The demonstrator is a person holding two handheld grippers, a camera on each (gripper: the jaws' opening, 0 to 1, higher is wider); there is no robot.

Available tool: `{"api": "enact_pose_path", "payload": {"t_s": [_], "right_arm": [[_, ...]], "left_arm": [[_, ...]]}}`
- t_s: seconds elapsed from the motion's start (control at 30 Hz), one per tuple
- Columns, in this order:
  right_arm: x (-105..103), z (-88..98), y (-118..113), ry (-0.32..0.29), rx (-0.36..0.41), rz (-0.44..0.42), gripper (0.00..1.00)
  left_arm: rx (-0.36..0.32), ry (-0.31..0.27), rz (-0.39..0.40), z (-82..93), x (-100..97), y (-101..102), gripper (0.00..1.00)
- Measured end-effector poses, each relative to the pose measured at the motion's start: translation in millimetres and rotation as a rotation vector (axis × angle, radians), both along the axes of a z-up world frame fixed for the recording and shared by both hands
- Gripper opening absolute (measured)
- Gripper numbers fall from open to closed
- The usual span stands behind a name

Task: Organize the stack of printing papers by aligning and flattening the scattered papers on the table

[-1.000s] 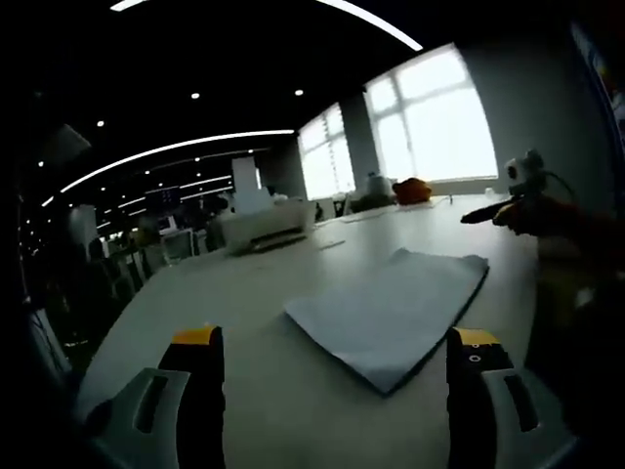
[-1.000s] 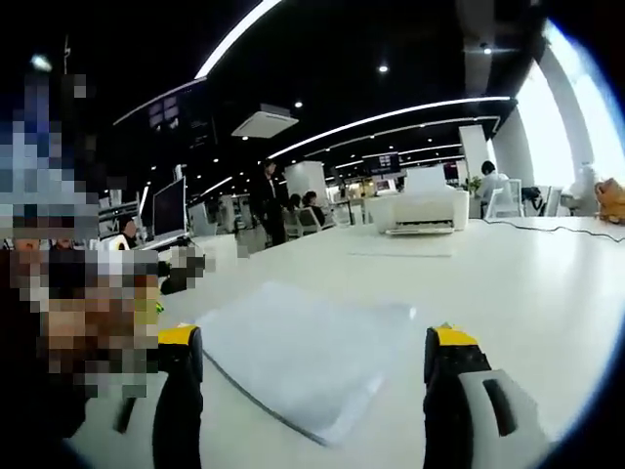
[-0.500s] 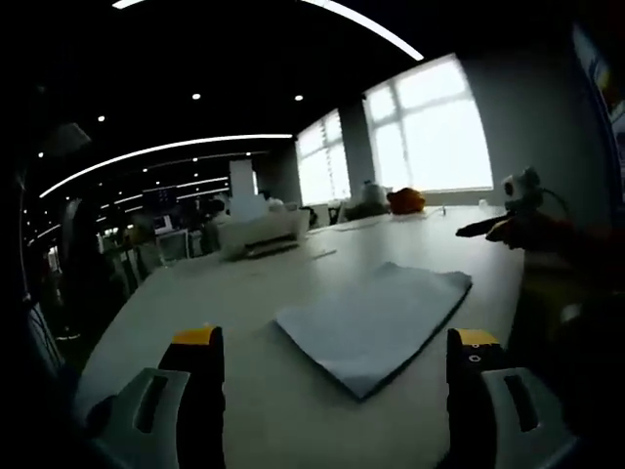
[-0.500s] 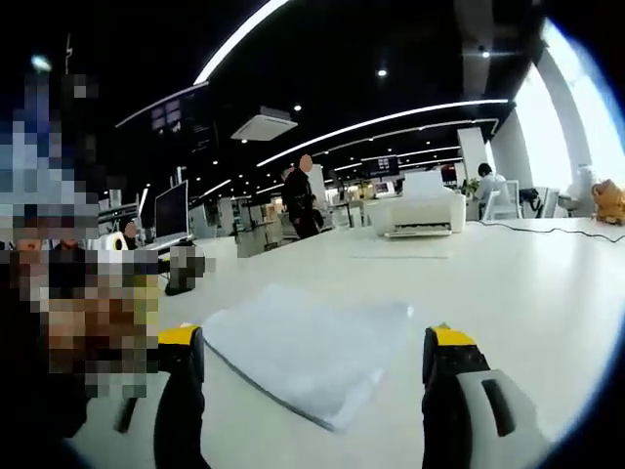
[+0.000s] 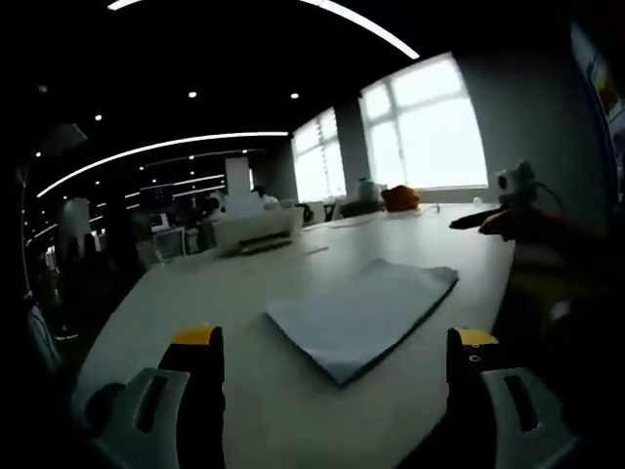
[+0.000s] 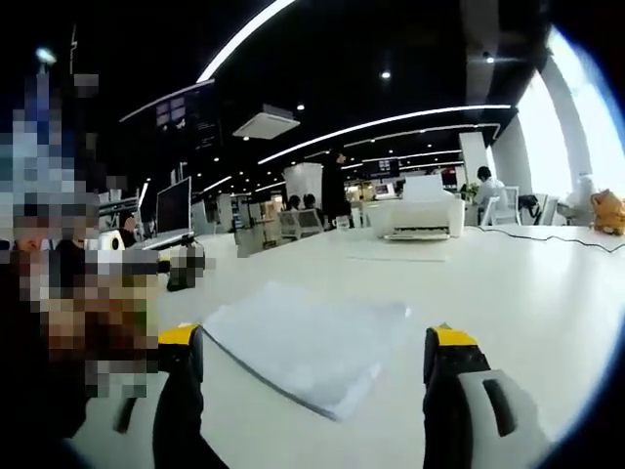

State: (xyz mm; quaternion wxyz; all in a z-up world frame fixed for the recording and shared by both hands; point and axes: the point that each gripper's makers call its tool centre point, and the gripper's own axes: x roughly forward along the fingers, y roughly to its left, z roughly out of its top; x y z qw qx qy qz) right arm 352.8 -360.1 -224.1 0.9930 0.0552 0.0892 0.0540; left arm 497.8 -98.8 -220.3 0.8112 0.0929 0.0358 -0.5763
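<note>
A stack of printing papers (image 5: 359, 315) lies flat on the long white table (image 5: 244, 293), ahead of both tools and touching neither. In the left gripper view the left gripper (image 5: 334, 391) stands with its jaws spread wide and nothing between them, the stack's near corner just beyond the gap. In the right gripper view the right gripper (image 6: 311, 386) is likewise parted and empty, with the stack (image 6: 305, 342) lying between and past its yellow-tipped jaws on the table (image 6: 508, 283). The stack's edges look roughly squared, though a thin layered edge shows along its near side; whether single sheets stick out is too blurred to tell. At the right of the left gripper view, the other tool (image 5: 513, 210) juts in, dim and partly cut off. Farther along the table sits a white printer (image 6: 422, 210), and a standing person (image 6: 335, 191) shows as a dark figure behind it. An orange object (image 5: 400, 198) by the windows is too small to identify.
</note>
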Motion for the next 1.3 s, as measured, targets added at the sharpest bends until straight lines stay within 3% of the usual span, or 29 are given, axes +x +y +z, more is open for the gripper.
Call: {"api": "enact_pose_path", "payload": {"t_s": [0.4,1.2,1.3], "right_arm": [[-3.6,-4.4,6.0,0.02,-0.072,0.003,0.9],[-8.3,8.5,11.6,-0.005,-0.062,0.001,0.9],[-10.2,4.7,11.9,0.03,-0.043,-0.003,0.9]], "left_arm": [[-0.014,-0.009,-0.012,9.2,-12.3,1.9,0.97],[0.01,0.007,-0.005,7.1,-16.2,10.2,0.97],[0.005,0.01,0.005,8.5,-15.2,12.4,0.97]]}}
